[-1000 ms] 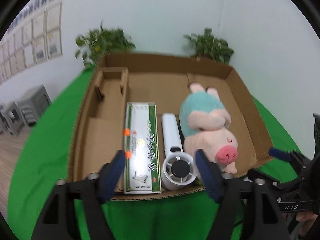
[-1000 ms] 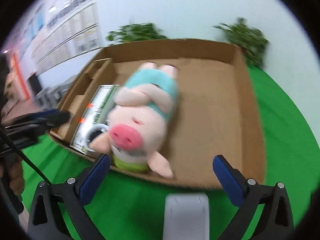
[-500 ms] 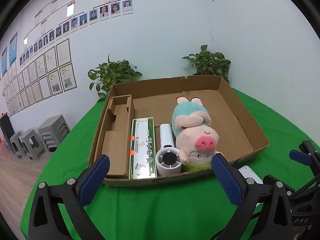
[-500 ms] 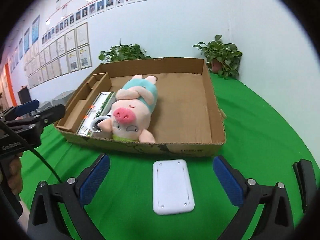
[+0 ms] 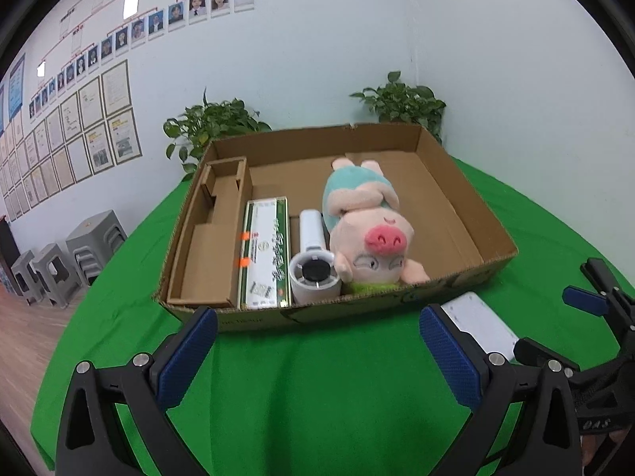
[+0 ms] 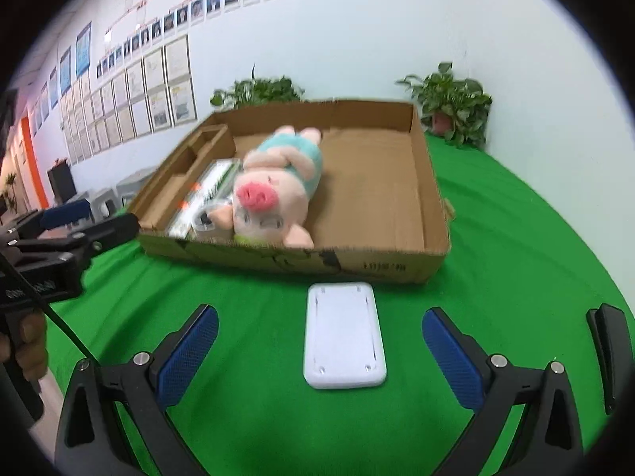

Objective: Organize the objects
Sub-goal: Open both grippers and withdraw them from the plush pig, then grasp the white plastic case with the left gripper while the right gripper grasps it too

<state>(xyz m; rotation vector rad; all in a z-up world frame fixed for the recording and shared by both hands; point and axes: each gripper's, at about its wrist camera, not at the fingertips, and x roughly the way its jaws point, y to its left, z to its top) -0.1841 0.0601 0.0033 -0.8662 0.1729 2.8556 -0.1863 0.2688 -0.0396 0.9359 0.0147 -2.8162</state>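
Green tabletop [image 6: 516, 277] bearing cardboard box [image 6: 434, 198] at 12 o'clock; white case [image 6: 343, 335] between right gripper [image 6: 319, 351] fingers, spread wide; left gripper [image 5: 317, 351] fingers likewise wide, empty.

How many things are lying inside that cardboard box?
3: a green-and-white carton at left, a white handheld fan beside it, a plush pig next. Others may hide behind them.

Left wrist view looks forward and slightly down from the near left, facing the cardboard box [image 5: 456, 277] near wall; right wrist view looks from the near right, low over the green cloth [image 6: 516, 238], close to the white device [image 6: 343, 335]; both share box, plush pig [image 5: 367, 230] and device.
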